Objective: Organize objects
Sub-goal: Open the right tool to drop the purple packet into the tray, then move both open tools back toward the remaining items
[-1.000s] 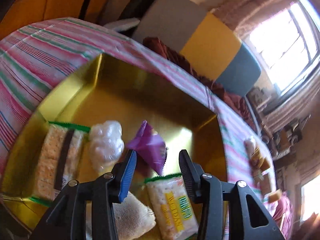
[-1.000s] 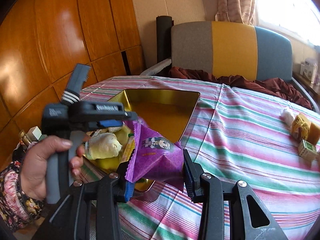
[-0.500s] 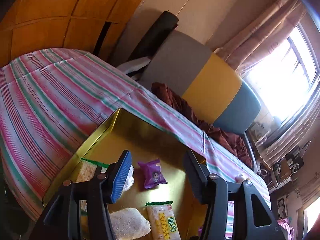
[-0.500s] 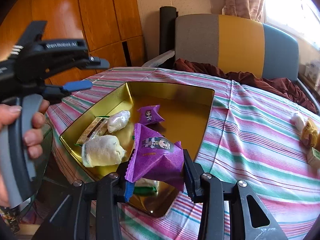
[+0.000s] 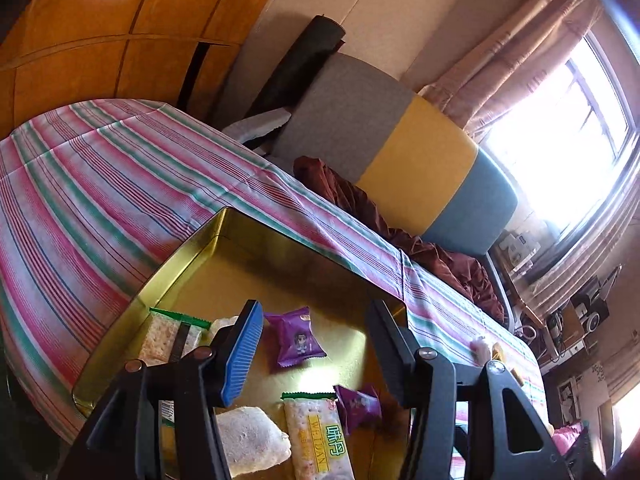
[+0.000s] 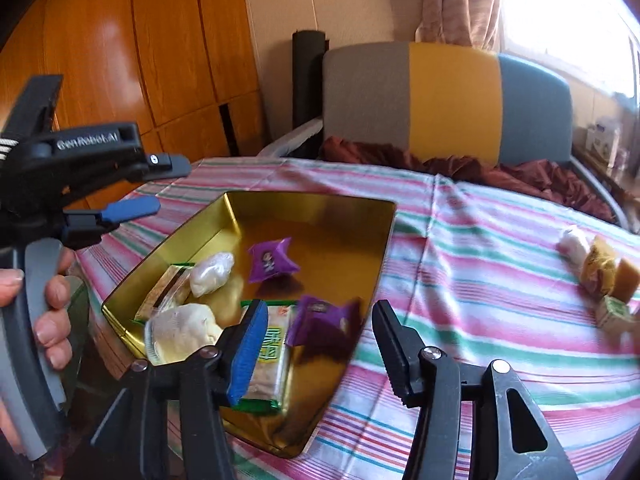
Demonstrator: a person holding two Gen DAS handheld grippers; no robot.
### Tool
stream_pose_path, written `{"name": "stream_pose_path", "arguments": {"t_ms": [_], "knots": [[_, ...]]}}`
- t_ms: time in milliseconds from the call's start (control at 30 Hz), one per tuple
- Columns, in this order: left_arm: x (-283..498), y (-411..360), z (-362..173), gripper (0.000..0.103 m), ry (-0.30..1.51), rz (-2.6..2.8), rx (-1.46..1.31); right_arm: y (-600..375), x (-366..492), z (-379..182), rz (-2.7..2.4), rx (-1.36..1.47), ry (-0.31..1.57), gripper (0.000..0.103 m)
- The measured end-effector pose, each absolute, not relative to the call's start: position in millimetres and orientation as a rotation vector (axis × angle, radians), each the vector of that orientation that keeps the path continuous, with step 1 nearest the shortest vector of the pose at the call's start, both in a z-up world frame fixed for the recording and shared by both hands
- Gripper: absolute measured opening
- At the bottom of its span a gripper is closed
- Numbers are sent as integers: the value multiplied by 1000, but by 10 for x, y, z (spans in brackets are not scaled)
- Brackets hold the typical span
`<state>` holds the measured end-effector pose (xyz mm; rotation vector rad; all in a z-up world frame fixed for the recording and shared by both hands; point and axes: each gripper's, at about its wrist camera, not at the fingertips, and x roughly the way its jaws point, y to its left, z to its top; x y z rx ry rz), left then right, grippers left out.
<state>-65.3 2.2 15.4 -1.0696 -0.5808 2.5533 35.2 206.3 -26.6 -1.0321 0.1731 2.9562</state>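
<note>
A gold tin (image 6: 320,204) (image 5: 188,252) on the striped cloth holds snacks: two purple packets (image 6: 272,261) (image 6: 326,322), cracker packs (image 6: 270,354), a white wrapped sweet (image 6: 210,274) and a pale bun (image 6: 184,330). My right gripper (image 6: 316,346) is open and empty above the tin's near right corner; the second purple packet (image 5: 356,402) lies blurred just beyond it. My left gripper (image 5: 316,344) is open and empty above the tin, with the first purple packet (image 5: 298,338) between its fingers in view. It also shows in the right wrist view (image 6: 154,186) at the left.
Several loose snacks (image 6: 600,276) lie on the striped tablecloth (image 6: 480,280) at the far right. A grey, yellow and blue chair (image 6: 448,104) with a maroon cloth stands behind the table. Wooden panels line the left wall.
My right gripper opened and let go of the purple packet, which dropped into the tin. My left gripper drew back and up from the tin after leaving its purple packet there.
</note>
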Motion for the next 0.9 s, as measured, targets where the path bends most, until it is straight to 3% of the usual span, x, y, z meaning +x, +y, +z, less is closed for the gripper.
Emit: {"name": "stream_pose_path", "arguments": {"t_ms": [533,900], "knots": [[-491,336,142,55,-493,2469,-1046,2303,514,-244,2911,-993,175,58],[-154,958,58,55,-295,2286,-1012,2889,744,-389,2782,-997,208,59]]}}
